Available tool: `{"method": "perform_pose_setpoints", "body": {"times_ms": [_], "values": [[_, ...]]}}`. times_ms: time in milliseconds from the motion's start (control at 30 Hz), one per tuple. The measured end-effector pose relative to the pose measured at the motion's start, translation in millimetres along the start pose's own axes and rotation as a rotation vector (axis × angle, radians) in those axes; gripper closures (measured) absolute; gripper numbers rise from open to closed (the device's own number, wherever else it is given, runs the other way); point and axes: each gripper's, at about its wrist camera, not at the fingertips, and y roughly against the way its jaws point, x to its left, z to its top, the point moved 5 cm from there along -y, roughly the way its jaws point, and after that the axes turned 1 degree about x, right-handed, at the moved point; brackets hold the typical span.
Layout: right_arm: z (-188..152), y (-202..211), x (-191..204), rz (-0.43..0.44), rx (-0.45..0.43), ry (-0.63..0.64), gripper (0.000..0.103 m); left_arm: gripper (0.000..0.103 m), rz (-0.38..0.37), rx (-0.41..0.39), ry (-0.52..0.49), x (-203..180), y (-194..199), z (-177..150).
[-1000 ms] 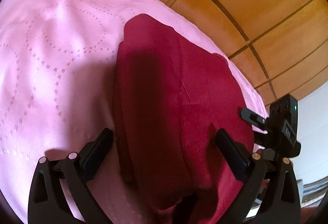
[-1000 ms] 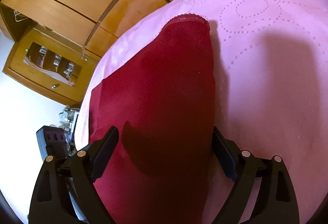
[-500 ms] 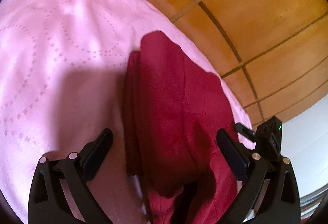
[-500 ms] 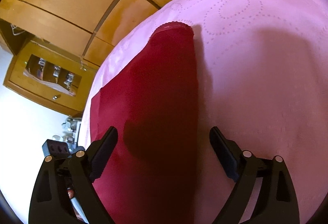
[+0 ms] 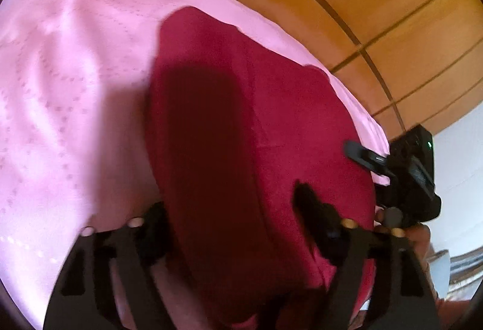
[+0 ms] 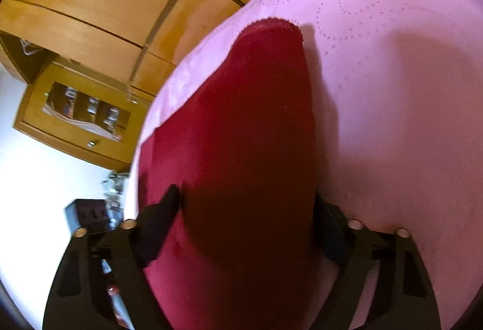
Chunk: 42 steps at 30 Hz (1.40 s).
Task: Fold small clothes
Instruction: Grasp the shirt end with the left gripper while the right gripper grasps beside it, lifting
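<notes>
Both sets of jaws are closing, the left gripper and the right gripper, each straddling thick folds of the red garment, pads not yet pinching. It lies on the pink bedspread. Soft, light, floppy stuff, I'd say: best gathered at the near folded edge.
</notes>
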Motion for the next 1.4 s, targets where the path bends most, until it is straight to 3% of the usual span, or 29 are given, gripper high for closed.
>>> {"method": "perform_pose_setpoints", "body": {"times_ms": [233,400,600,833,1400], "values": [[-6.6,5.0,4.5,-0.022,-0.064,0.066,0.043,0.057,0.026,-0.054,-0.044,-7.5,14.6,-11.7],[-12.0,18.1,16.6,-0.04,-0.117,0.137,0.049,0.065,0.039,-0.112,-0.087,-20.4,29.3,-15.9],[-19.1,37.6,35.3,-0.062,-0.165,0.234,0.05,0.068,0.023,-0.181,-0.127,-38.3,45.2,-24.7],[-21.3,57.8,42.6,-0.055,-0.215,0.26,0.051,0.068,0.011,-0.224,-0.151,-63.5,51.7,-31.8],[-23.4,129.9,2.6,-0.1,-0.344,0.201,0.051,0.068,-0.068,-0.171,-0.239,-119.4,11.1,-25.6]]}}
